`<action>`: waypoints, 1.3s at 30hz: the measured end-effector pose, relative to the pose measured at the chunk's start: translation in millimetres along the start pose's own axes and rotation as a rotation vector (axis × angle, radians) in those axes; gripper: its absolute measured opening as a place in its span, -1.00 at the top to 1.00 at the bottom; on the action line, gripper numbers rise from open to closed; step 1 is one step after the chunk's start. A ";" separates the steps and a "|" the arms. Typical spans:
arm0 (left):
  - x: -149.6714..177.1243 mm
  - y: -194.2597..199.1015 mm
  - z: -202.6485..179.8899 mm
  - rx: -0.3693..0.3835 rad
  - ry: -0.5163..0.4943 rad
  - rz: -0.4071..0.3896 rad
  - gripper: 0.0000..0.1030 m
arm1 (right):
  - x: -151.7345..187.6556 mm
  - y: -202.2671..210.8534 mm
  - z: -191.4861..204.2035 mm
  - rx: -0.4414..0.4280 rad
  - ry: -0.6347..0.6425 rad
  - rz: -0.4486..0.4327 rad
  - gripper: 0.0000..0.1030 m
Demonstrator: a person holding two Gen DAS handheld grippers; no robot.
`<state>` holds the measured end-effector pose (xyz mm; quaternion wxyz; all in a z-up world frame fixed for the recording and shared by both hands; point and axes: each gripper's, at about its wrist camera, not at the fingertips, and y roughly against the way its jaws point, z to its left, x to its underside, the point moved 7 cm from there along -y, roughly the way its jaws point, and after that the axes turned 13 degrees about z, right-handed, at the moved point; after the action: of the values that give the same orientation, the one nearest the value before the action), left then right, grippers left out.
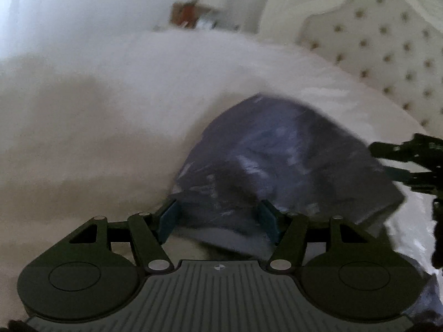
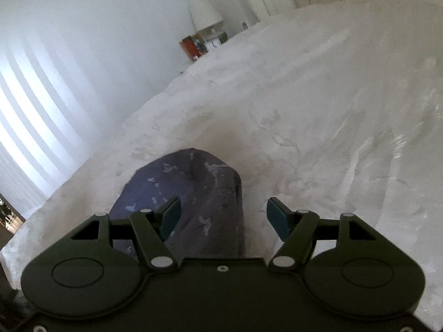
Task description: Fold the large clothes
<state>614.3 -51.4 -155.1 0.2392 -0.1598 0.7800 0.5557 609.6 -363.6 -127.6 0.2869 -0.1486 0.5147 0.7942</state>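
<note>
A dark blue-purple garment point(image 1: 277, 155) with pale flecks is seen lying on a bed covered by a white embroidered bedspread point(image 2: 318, 116). It is already gathered into a compact, rounded bundle rather than spread flat, so the folding is judged to be well advanced, possibly at its last fold; how many layers lie underneath cannot be told.

The left tongs point(image 1: 218, 218) are held open, the teal pads apart with the near edge of the garment between them but not pressed. In the left wrist view the picture is blurred, and the right tongs point(image 1: 409, 160) can be made out at the far right edge, beside the bundle. In the right wrist view the right tongs point(image 2: 224, 215) are likewise open: the garment point(image 2: 188, 193) lies under the left pad and the gap, while the right pad stands over bare bedspread. Nothing is gripped by either.

What is left, by this reading, is at most a final fold or a smoothing of the bundle. A tufted headboard point(image 1: 387, 49) and a bedside lamp point(image 2: 205, 13) are visible beyond.
</note>
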 end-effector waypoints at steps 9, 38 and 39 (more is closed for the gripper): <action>2.4 19.9 -2.1 -0.052 -0.064 0.018 -0.19 | 2.8 -11.8 9.5 0.094 0.068 0.000 0.80; 60.0 127.3 18.0 0.479 0.365 0.057 -1.00 | 218.0 138.9 126.0 0.091 0.754 -0.165 0.81; 61.4 124.1 17.8 0.492 0.387 0.063 -1.00 | 218.7 138.7 123.7 0.092 0.757 -0.163 0.81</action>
<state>502.7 7.5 -95.6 0.1003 -0.1757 0.9268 0.3165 359.5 -228.1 -89.6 0.1453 -0.4585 0.6059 0.6337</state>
